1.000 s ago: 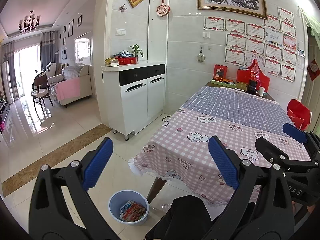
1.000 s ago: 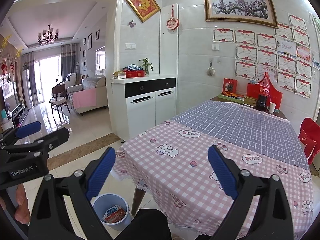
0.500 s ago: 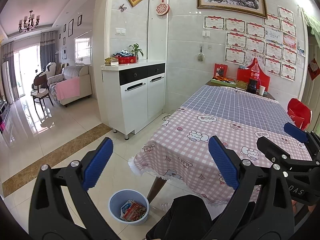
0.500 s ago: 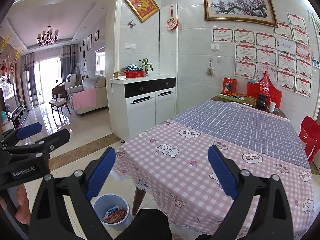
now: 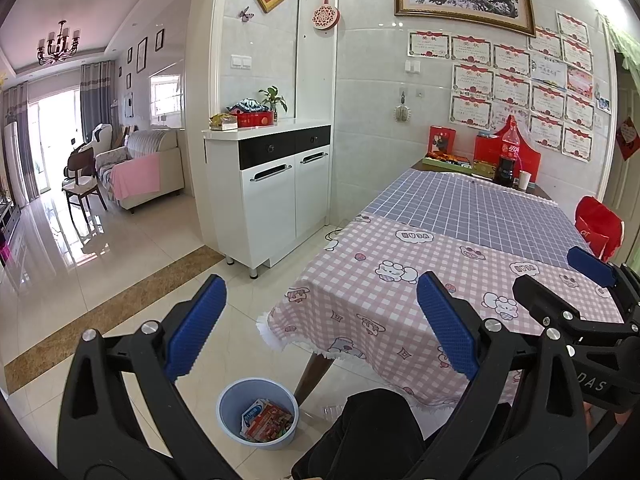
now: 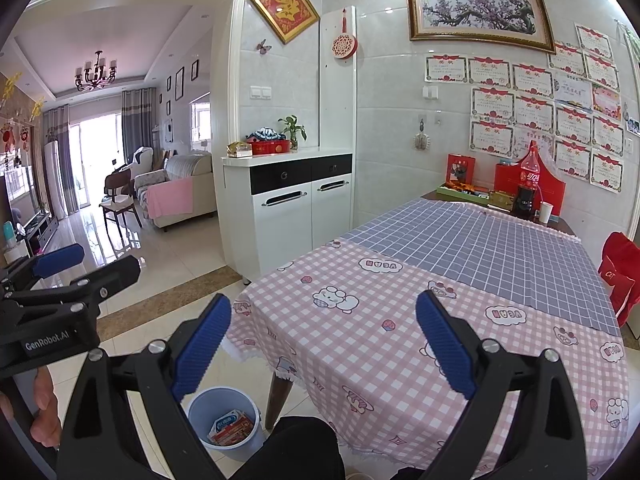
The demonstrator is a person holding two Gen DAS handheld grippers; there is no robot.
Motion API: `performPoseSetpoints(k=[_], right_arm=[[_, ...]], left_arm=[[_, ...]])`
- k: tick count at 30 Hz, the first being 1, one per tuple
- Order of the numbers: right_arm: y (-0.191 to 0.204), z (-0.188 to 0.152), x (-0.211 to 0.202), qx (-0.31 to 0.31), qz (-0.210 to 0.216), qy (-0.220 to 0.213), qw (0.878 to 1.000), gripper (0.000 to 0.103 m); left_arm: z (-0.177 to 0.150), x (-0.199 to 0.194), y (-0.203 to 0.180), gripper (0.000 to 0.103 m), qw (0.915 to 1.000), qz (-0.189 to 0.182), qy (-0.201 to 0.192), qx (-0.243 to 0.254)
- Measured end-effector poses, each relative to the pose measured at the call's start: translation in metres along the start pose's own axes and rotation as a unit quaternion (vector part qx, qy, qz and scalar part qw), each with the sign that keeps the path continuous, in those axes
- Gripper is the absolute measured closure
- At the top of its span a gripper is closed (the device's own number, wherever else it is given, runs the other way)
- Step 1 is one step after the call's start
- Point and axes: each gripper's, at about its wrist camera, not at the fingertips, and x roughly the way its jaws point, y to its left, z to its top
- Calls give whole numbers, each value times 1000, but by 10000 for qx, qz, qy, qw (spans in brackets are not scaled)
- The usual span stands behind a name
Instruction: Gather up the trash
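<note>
A light blue bin [image 5: 257, 412] stands on the floor by the table's near left leg; it holds colourful wrappers [image 5: 266, 420]. It also shows in the right wrist view [image 6: 224, 420]. My left gripper [image 5: 322, 320] is open and empty, held above the bin and the table corner. My right gripper [image 6: 323, 340] is open and empty over the pink checked tablecloth [image 6: 360, 320]. Each gripper shows at the edge of the other's view.
A white cabinet [image 5: 280, 192] stands left of the table. At the table's far end are a cola bottle [image 5: 508, 156], a cup [image 5: 524, 180] and red boxes. A red-backed chair [image 5: 598, 228] is at the right. The tiled floor runs left into a living room.
</note>
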Motion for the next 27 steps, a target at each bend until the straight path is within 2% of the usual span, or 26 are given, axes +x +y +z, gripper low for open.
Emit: performPoseSetpoints(k=[27], right_arm=[[1, 0, 1, -6, 17, 15, 10000, 11]], left_arm=[[-3, -1, -1, 9, 10000, 19, 29, 8]])
